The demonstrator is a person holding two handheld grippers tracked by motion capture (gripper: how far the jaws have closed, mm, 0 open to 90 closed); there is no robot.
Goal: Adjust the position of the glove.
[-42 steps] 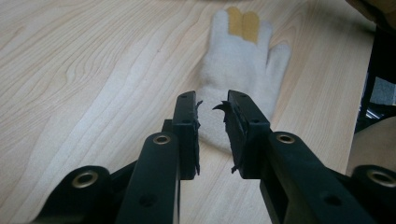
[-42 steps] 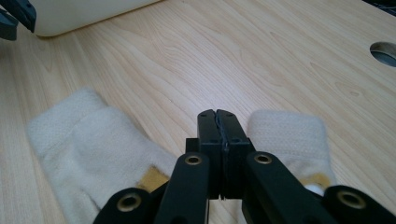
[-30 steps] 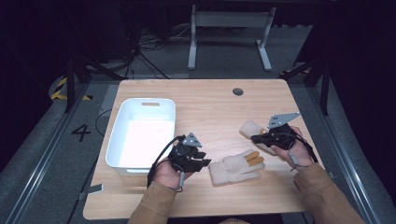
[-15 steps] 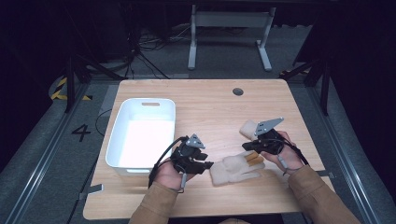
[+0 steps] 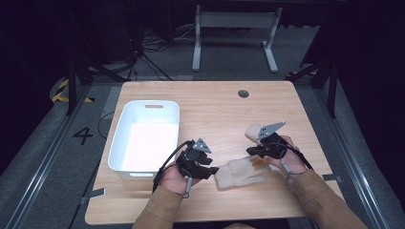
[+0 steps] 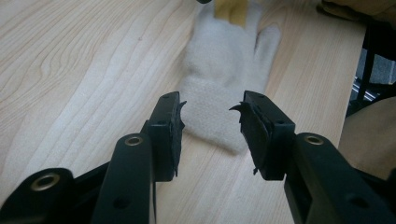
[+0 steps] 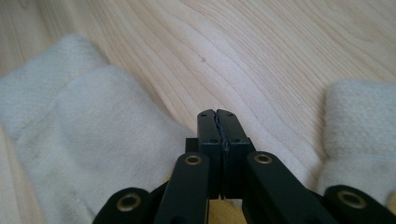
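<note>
On the wooden worktop, a white tub stands at the left and a pale knit glove lies near the front edge between the hands. The left gripper, jaws spread, straddles the glove's cuff without pinching it; closing there looks like the next move. The right gripper, jaws pressed together on nothing visible, sits low over the glove's fingers.

Both forearms wear tan sleeves. The left gripper and right gripper are black, with flat blocky jaws and brass-ringed screw holes along their arms. Each carries a grey three-cornered plate on top and trails a black cable.
</note>
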